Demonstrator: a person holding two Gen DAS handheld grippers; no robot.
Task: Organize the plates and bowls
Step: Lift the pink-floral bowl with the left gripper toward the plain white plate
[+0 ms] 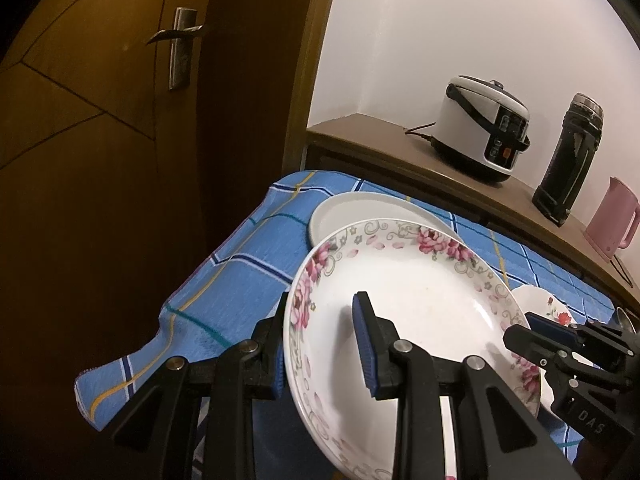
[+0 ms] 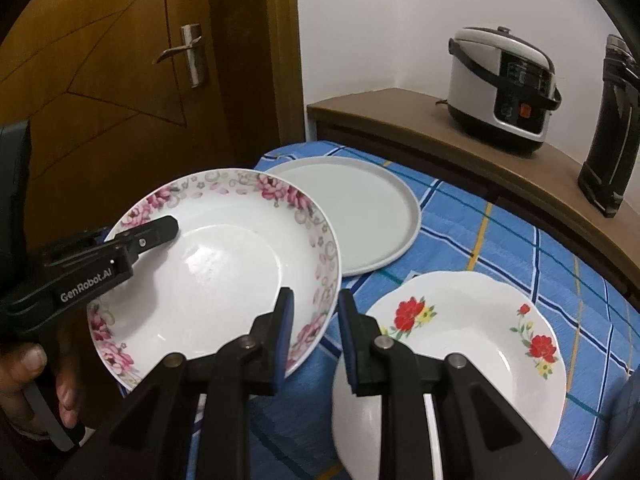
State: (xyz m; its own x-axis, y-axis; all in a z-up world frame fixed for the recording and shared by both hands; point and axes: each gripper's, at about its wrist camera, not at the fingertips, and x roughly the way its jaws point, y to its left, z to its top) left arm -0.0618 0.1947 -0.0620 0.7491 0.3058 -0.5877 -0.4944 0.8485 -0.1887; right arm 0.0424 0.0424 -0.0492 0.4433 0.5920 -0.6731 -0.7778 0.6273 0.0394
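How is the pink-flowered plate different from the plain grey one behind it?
The pink-flowered plate has roses around its rim; the plain grey plate has no pattern. The flowered one is deep and sloped, the grey one flat with a low raised edge. The flowered one is held up, tilted, with both grippers on its rim, left gripper and right gripper; the grey one lies flat on the blue checked cloth. Both are round.

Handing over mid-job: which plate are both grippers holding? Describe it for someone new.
On the blue checked cloth, before the plain grey plate, is the pink-flowered plate. The left gripper and right gripper clamp opposite rims; its neighbour has red flowers.
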